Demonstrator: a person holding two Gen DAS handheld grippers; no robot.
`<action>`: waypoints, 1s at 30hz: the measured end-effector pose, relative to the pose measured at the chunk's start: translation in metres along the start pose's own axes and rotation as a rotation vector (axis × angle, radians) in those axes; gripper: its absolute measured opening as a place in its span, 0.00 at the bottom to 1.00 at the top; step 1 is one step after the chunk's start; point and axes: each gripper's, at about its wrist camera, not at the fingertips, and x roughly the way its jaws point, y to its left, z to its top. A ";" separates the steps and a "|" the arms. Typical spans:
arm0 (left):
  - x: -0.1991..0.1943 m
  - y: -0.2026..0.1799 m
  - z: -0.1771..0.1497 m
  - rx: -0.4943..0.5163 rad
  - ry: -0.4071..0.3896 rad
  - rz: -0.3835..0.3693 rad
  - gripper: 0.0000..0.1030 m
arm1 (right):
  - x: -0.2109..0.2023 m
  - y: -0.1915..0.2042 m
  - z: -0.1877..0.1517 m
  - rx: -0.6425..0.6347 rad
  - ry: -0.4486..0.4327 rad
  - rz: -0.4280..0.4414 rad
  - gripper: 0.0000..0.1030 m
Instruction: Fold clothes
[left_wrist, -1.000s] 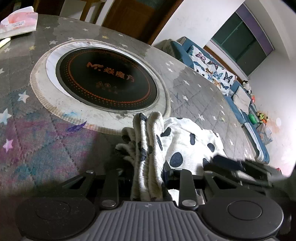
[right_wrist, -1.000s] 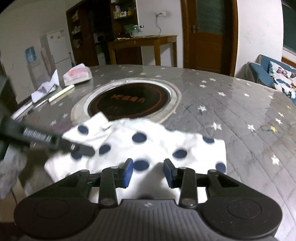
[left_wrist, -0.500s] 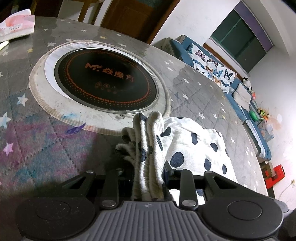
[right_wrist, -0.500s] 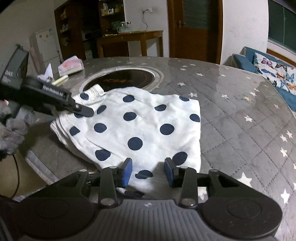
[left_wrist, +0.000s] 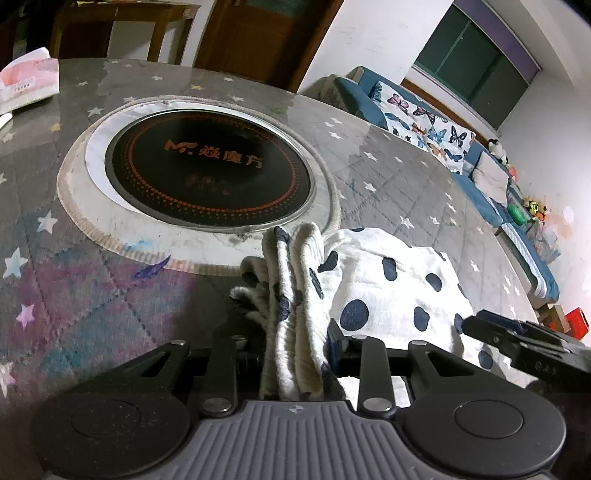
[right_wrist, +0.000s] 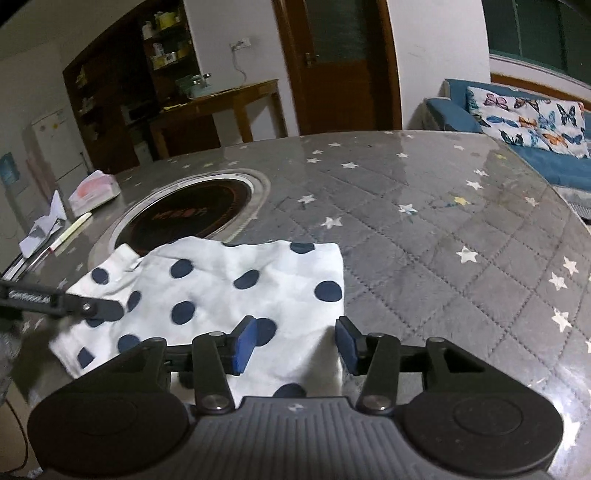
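A white garment with dark blue dots (right_wrist: 221, 295) lies folded on the grey star-patterned table (right_wrist: 424, 240). My left gripper (left_wrist: 295, 347) is shut on its bunched, layered edge (left_wrist: 295, 280), which stands up between the fingers. The rest of the garment (left_wrist: 388, 295) spreads flat to the right. In the right wrist view my left gripper (right_wrist: 74, 304) reaches in at the cloth's left end. My right gripper (right_wrist: 295, 343) hovers over the near right corner of the garment. Its jaws are opening, and the blue pads (right_wrist: 243, 343) stand apart without pressing on the cloth. From the left wrist camera, my right gripper (left_wrist: 517, 343) shows at the right edge.
A round black cooktop (left_wrist: 210, 173) sits in the table just beyond the garment. A pink tissue pack (right_wrist: 94, 190), a pen (right_wrist: 72, 230) and crumpled paper (right_wrist: 44, 229) lie at the far left. A blue sofa with butterfly cushions (left_wrist: 424, 118) stands past the table's right edge.
The right gripper's jaws have spread wider and it has shifted along the garment toward its near right corner. The left gripper has kept its hold on the bunched edge.
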 end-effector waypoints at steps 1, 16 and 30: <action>0.000 0.000 0.000 0.004 -0.001 0.002 0.33 | 0.002 -0.001 0.000 0.007 0.001 -0.001 0.48; 0.000 -0.005 -0.002 0.047 -0.011 0.020 0.33 | 0.013 -0.003 -0.003 0.056 -0.009 0.004 0.44; 0.000 -0.009 -0.004 0.069 -0.011 0.033 0.33 | 0.014 -0.004 -0.005 0.078 -0.016 0.026 0.34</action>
